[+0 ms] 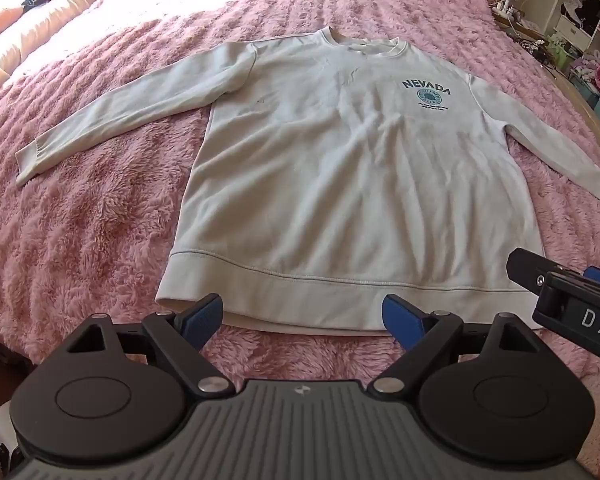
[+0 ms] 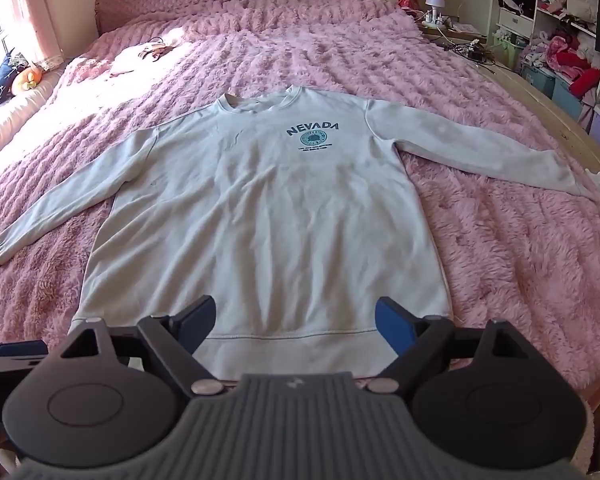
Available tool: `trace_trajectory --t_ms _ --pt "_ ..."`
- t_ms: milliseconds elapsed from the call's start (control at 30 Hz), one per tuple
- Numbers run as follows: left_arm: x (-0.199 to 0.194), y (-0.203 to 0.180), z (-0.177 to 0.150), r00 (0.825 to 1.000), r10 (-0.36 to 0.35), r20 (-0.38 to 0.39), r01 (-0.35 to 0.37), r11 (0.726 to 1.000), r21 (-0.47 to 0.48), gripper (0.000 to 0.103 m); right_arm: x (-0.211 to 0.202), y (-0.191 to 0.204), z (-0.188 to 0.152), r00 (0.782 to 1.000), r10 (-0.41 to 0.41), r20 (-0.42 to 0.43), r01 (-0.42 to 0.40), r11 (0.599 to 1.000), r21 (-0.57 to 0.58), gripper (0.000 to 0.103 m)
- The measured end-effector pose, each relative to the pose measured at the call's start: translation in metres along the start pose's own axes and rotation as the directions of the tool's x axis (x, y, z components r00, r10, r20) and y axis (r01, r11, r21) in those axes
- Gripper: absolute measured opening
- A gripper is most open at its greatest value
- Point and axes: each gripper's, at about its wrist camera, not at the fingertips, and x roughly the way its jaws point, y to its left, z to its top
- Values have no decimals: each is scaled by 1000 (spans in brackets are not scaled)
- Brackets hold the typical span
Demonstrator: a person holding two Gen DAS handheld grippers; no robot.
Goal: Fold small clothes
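Here we are at the foot of the bed, and the white NEVADA sweatshirt (image 1: 340, 168) lies face up and spread flat on the fluffy pink blanket (image 1: 92, 216), collar away from us, hem band nearest, both sleeves angled out from the body. The left gripper (image 1: 302, 314) hovers just short of the hem, jaws spread wide with nothing between them, lined up with the hem's left half. The right gripper (image 2: 296, 322) sits over the hem band a little further along, jaws also wide apart and empty; its black nose pokes into the left view just off the sweatshirt's right corner. Now, how will this cloth behave? It looks like soft, fairly thick cotton fleece, limp and light, with low wrinkles across the chest, so it should drape and sag the moment it is lifted, and the plush blanket beneath may cling and drag on it. The ribbed hem band looks the firmest edge, a good double layer to pinch, and so do the cuffs and shoulder seams. Pinching only the top layer is the risk, judging by how flat it lies.
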Motion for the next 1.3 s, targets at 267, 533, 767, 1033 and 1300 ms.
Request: trace_trajectory --t_ms 267,533,767,1033,1300 --pt "3 0 0 1000 2 -7 -2 1000 4 103 1 -1 1 1000 0 -6 0 1000 7 83" --pt "3 0 0 1000 4 -10 -4 1000 5 103 -1 -1 2 1000 1 -5 -1 1000 6 83" --pt "4 1 -1 1000 6 -19 -6 1000 -5 103 0 -2 0 1000 2 -6 -2 1000 7 83" --pt "5 4 0 999 7 -33 -7 1000 -15 103 2 -1 -2 1000 4 -12 -4 1000 2 83" --pt "5 5 0 999 5 -39 -6 1000 -21 103 3 0 -1 1000 5 -13 -5 1000 3 83"
